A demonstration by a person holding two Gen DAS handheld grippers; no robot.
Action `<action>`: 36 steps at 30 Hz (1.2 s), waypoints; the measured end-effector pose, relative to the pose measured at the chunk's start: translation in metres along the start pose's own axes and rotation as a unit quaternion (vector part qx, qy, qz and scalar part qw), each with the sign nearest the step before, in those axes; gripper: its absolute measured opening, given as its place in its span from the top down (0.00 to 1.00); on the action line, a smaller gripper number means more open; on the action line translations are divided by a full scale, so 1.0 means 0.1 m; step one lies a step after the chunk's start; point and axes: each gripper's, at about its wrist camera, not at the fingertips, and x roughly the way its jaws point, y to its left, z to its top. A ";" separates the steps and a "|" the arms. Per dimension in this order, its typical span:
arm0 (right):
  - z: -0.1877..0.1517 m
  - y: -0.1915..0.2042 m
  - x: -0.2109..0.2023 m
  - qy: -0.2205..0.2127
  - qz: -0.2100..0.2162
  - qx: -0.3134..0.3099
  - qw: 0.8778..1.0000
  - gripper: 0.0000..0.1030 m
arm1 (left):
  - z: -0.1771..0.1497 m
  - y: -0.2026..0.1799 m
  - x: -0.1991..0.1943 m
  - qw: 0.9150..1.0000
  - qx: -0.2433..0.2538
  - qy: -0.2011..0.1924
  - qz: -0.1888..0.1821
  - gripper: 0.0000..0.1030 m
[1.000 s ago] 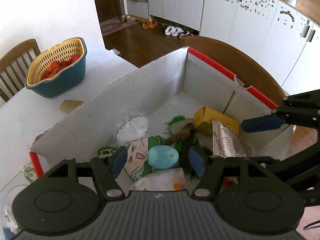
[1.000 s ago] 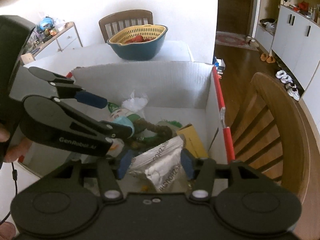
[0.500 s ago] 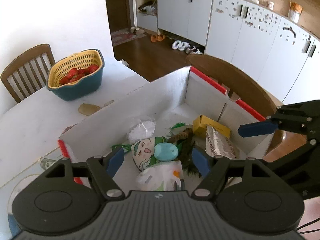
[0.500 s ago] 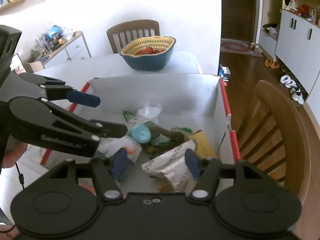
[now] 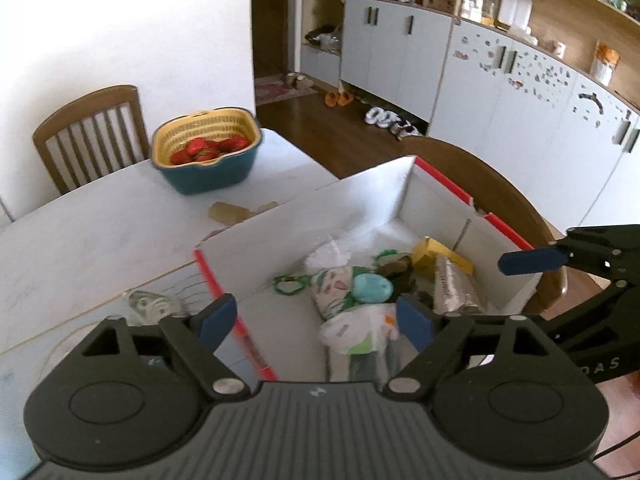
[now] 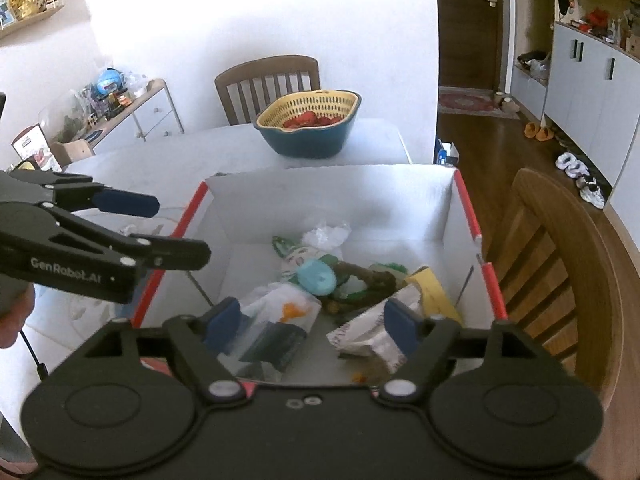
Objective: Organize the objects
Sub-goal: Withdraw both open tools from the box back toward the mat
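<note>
Both grippers hung above the white box (image 6: 332, 200), the left gripper (image 5: 316, 322) and right gripper (image 6: 316, 322) released, jaws opening, nothing pinched between them.

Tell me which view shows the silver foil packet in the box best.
The right wrist view: the silver foil packet lies close below the camera, though the right pad covers part of it. The left wrist view shows the packet smaller, against the right wall of the cardboard box, beside the yellow carton.
</note>
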 end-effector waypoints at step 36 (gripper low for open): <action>0.58 1.72 0.77 0.007 0.012 -0.056 0.998 0.19 | -0.52 1.95 -0.43 0.997 -0.060 -0.031 0.036 0.00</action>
